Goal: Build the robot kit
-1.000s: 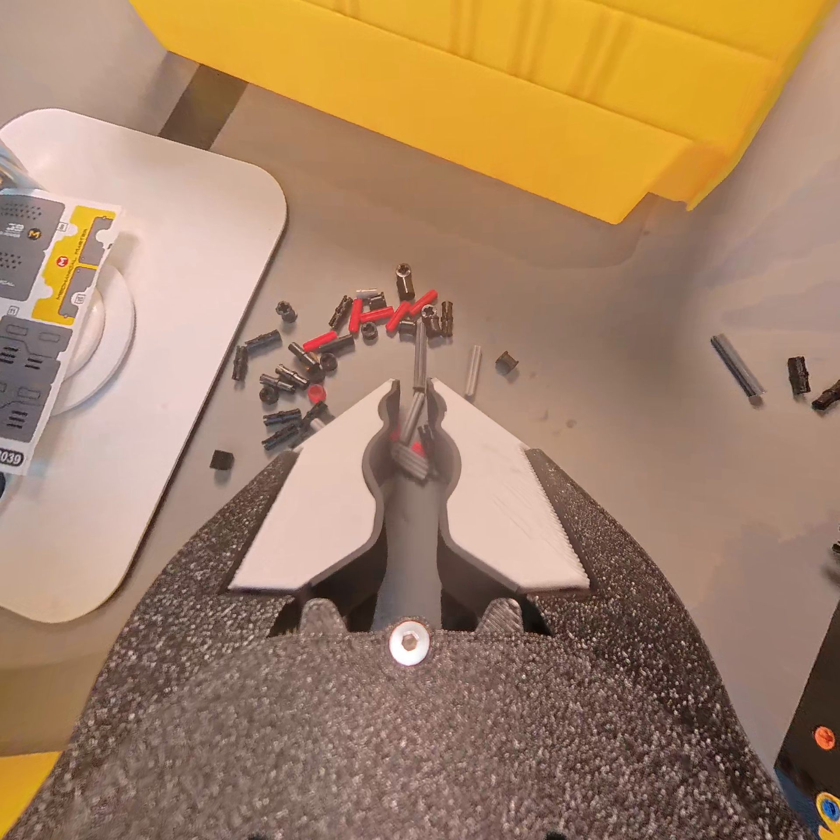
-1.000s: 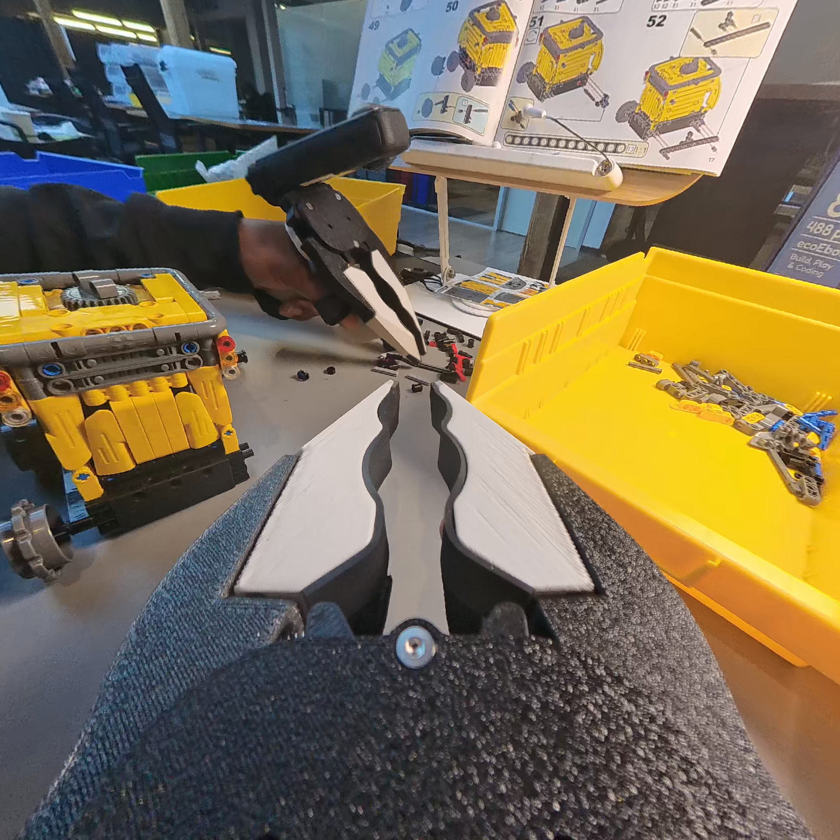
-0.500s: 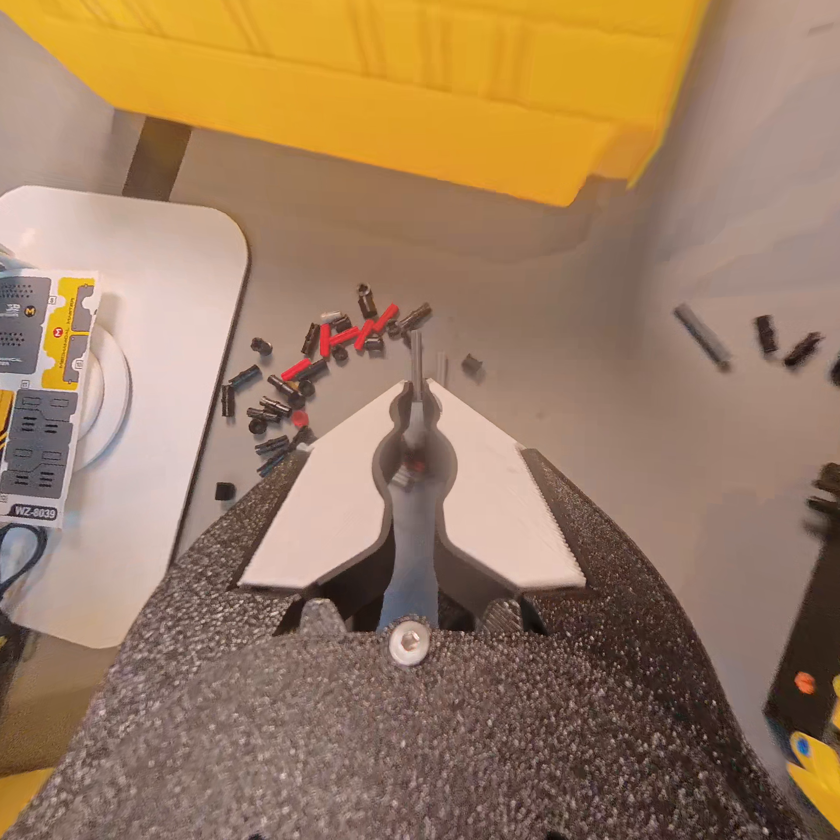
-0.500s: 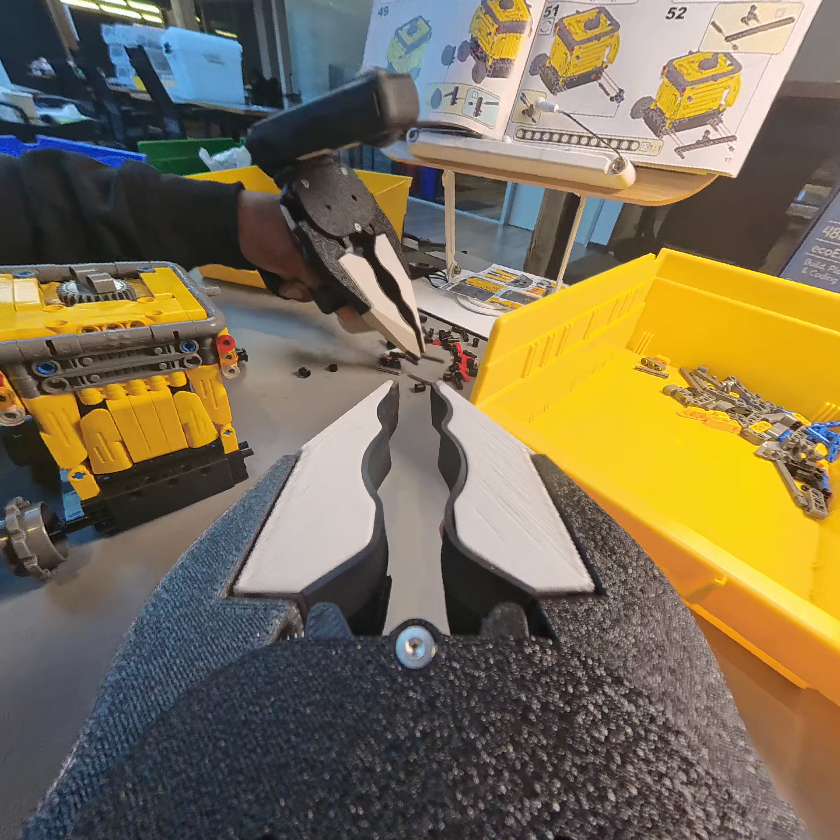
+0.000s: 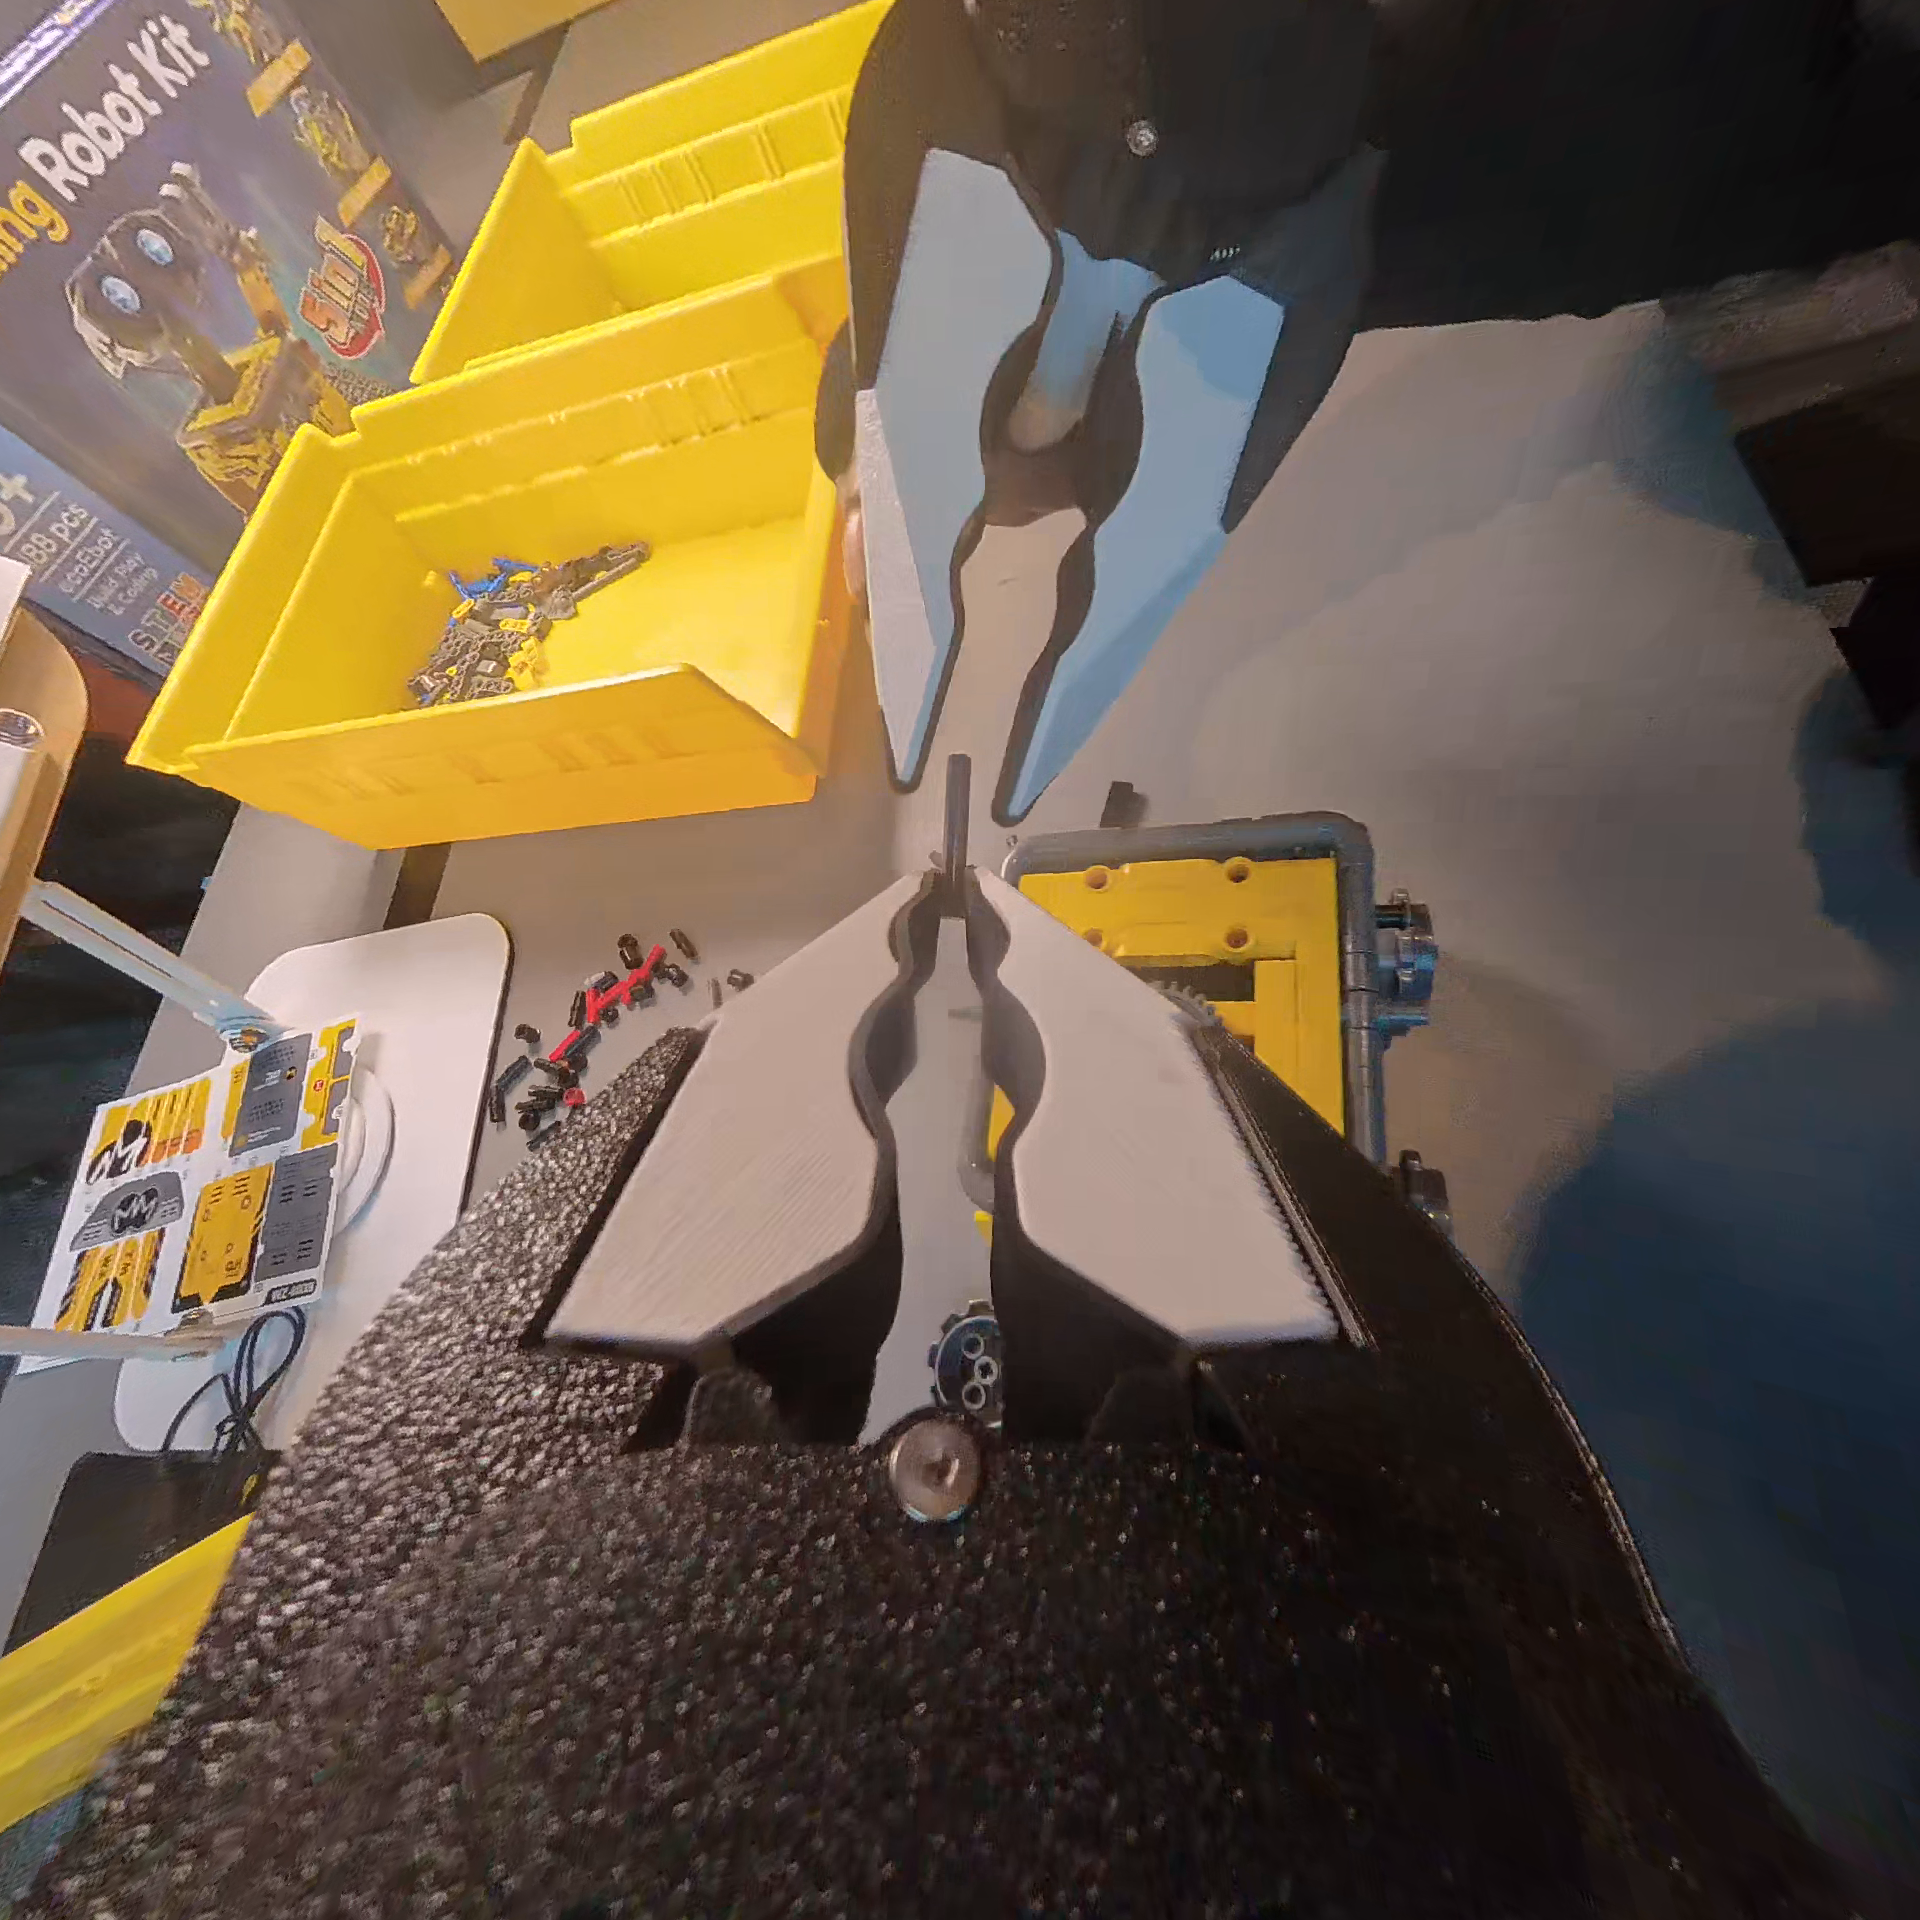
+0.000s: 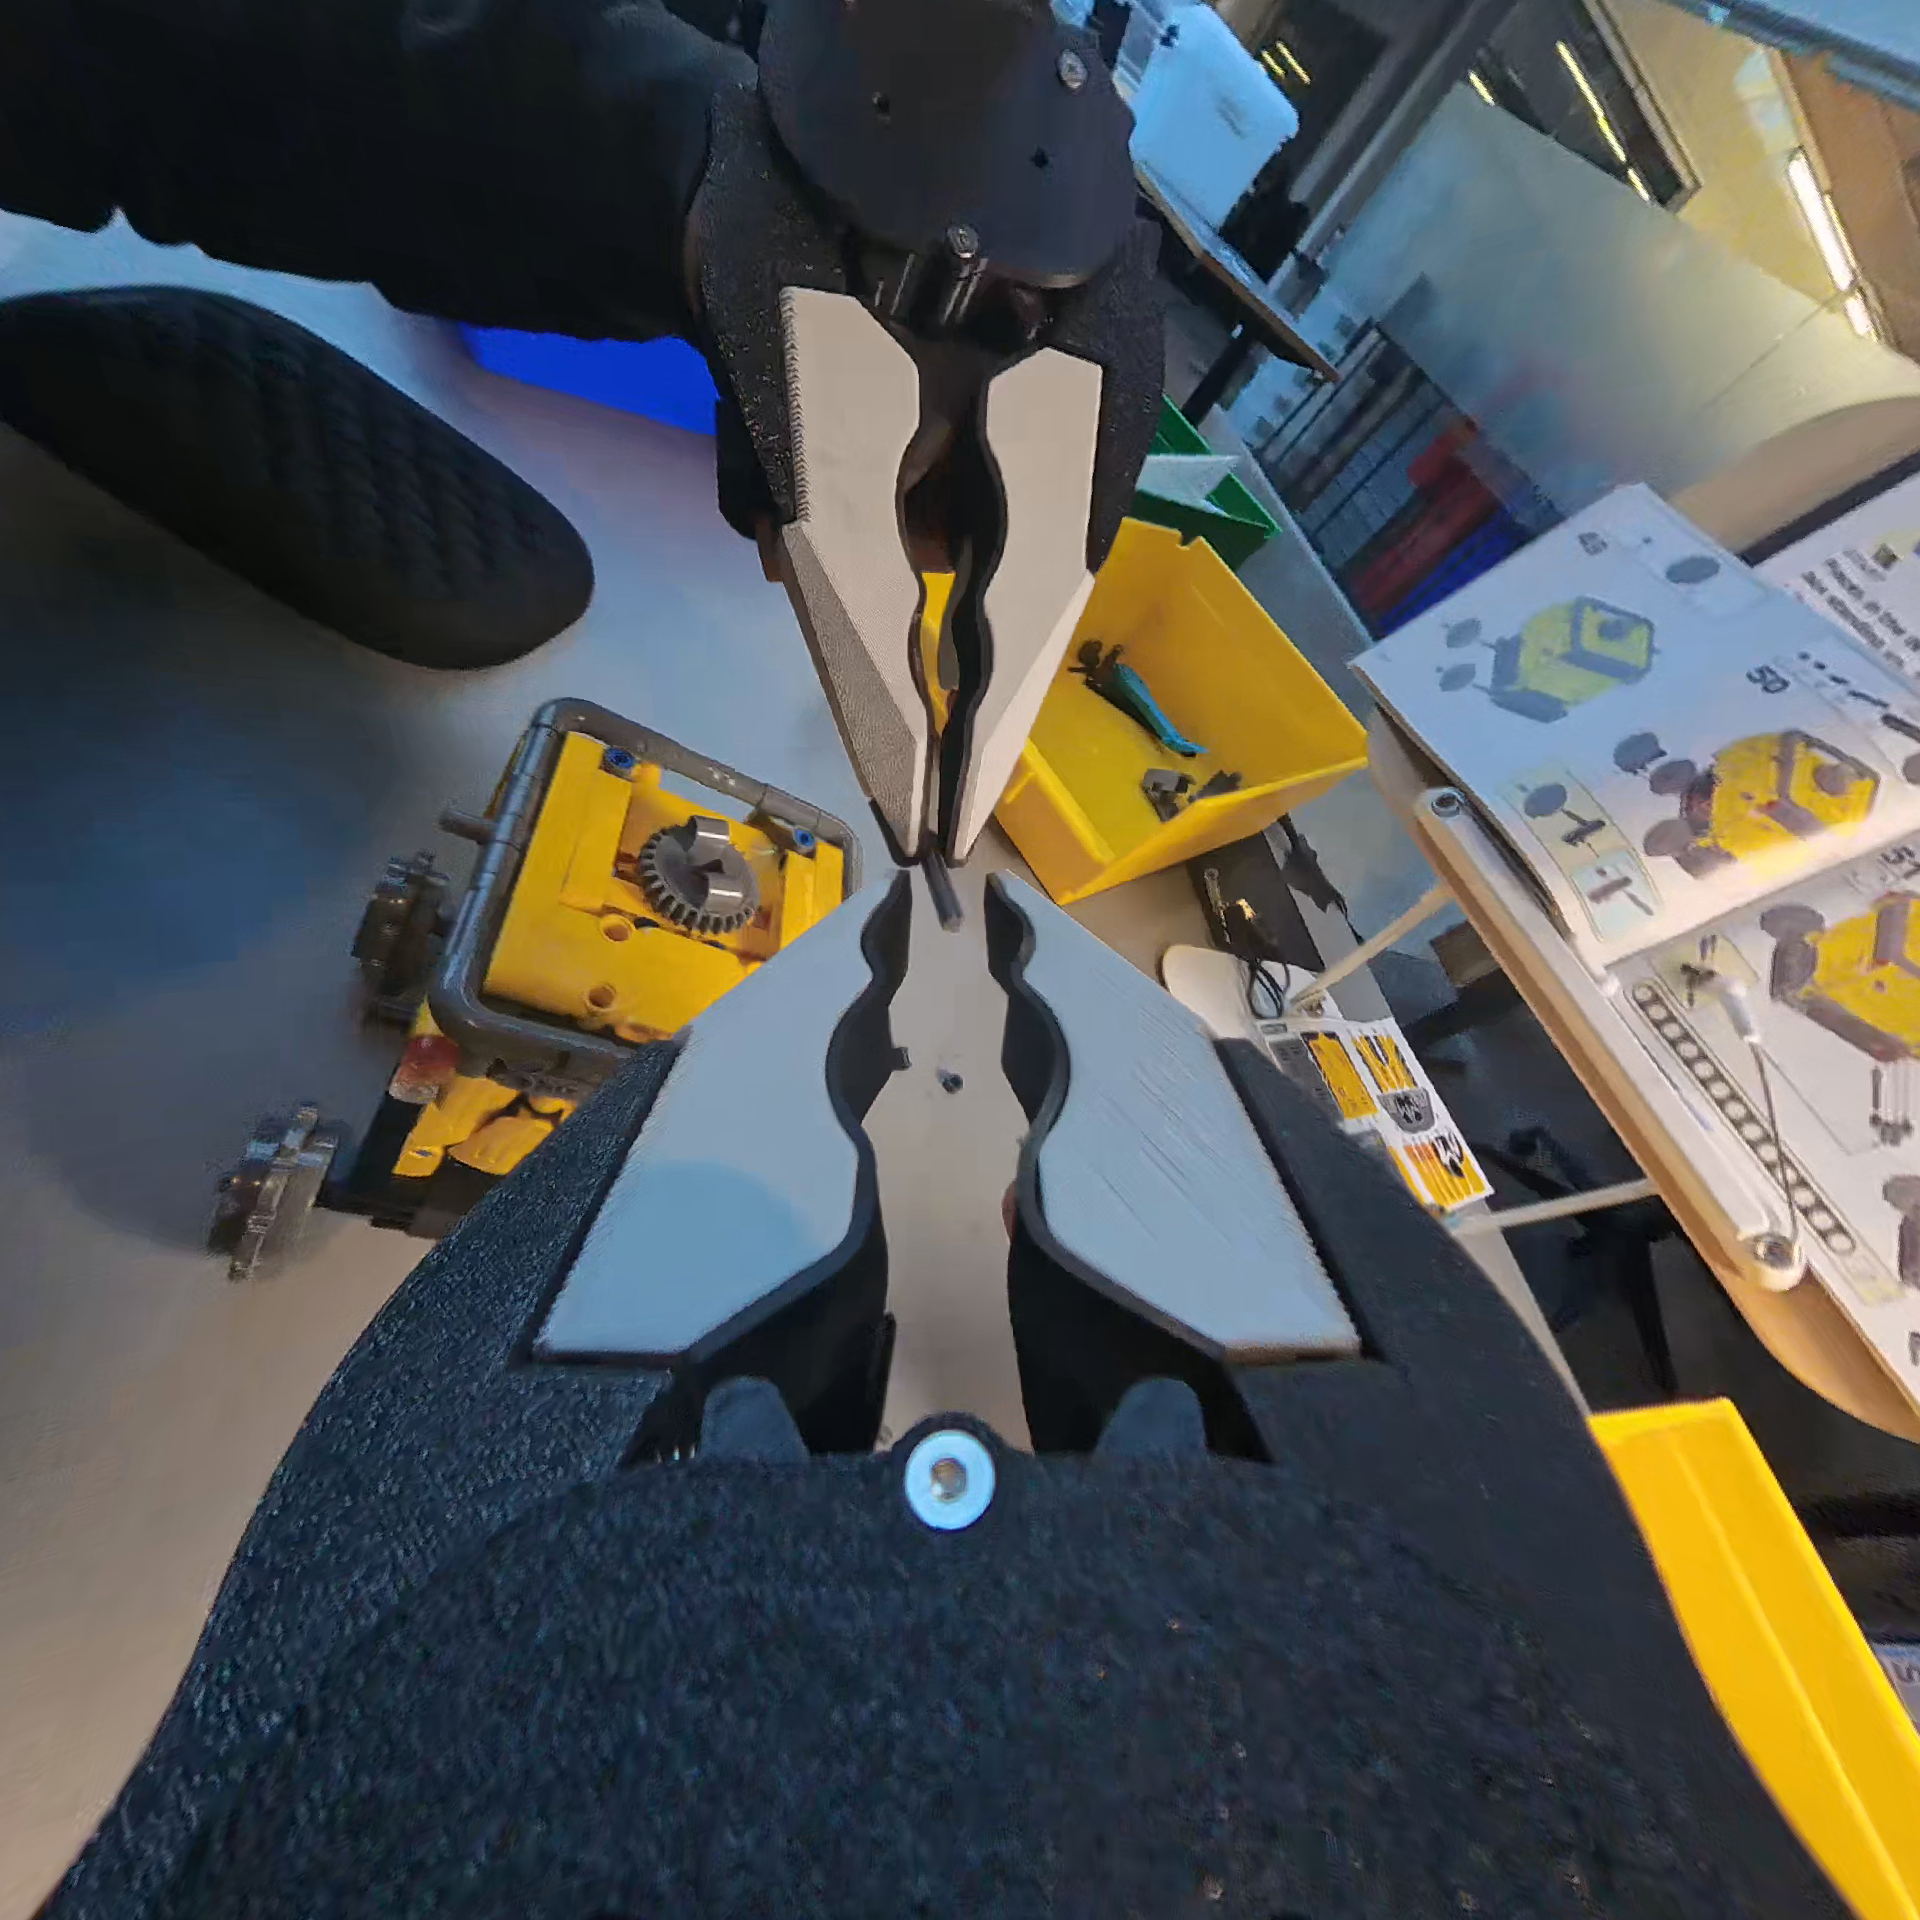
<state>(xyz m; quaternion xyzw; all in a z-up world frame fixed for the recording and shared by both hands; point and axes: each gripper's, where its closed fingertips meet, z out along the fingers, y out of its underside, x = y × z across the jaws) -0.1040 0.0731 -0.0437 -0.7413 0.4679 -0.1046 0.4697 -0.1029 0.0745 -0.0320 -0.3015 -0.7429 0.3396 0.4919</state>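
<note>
Left claw (image 5: 948,891) is pinched tight on a thin dark axle rod (image 5: 957,821), its free end poking out at twelve o'clock. Facing it tip to tip, the right claw (image 6: 948,891) stands spread, the rod's end sitting in the gap without touching. That rod looks stiff, light and slick, I'd judge; best gripped across its bare end. Below, on the pale grey desk (image 5: 1455,644), the yellow brick-built vehicle (image 6: 634,914) sits at nine o'clock from the right claw. A yellow parts bin (image 5: 499,748), loose black and red pins (image 5: 592,1029), a sticker sheet (image 5: 208,1174), and an open instruction booklet (image 6: 1683,790) surround them.
</note>
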